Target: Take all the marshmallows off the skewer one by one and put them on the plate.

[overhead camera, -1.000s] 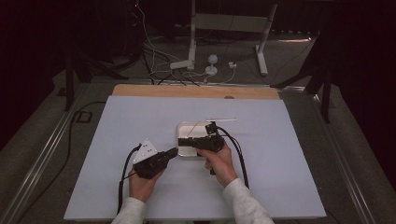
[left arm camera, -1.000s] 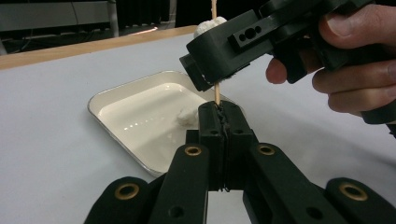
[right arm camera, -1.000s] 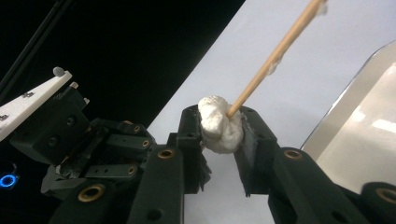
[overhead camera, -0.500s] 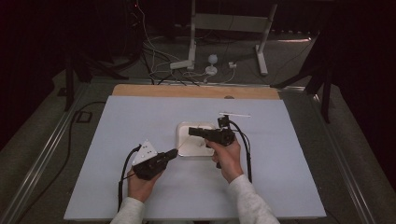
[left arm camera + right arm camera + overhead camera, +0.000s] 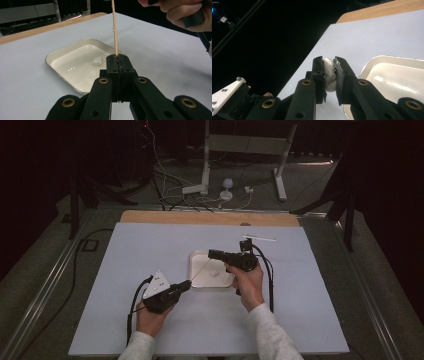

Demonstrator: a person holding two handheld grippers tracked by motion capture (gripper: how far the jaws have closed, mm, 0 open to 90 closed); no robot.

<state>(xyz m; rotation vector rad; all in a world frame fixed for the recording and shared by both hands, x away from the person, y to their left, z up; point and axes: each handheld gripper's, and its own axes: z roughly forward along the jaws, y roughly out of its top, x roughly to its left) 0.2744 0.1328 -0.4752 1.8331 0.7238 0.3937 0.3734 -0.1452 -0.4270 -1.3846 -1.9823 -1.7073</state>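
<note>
My left gripper (image 5: 187, 283) sits at the front left of the white tray (image 5: 196, 259), shut on the low end of a thin wooden skewer (image 5: 200, 271). The skewer slants up over the tray towards my right gripper (image 5: 210, 254). In the left gripper view the jaws (image 5: 117, 58) are shut tight on the skewer (image 5: 115, 30), which rises out of the top of the frame. My right gripper (image 5: 329, 62) is held above the tray, shut on a soft white lump (image 5: 329, 75). A second white lump (image 5: 98, 61) lies in the tray (image 5: 62, 53).
The tray stands mid-table on a pale sheet (image 5: 150, 245). A thin white stick (image 5: 257, 238) lies behind the right gripper. A wooden strip (image 5: 200, 217) runs along the far edge. Cables and stand legs (image 5: 210, 185) lie on the floor beyond.
My right gripper has risen from the tray and moved back and to the right, with the white lump in it. The left gripper has barely moved.
</note>
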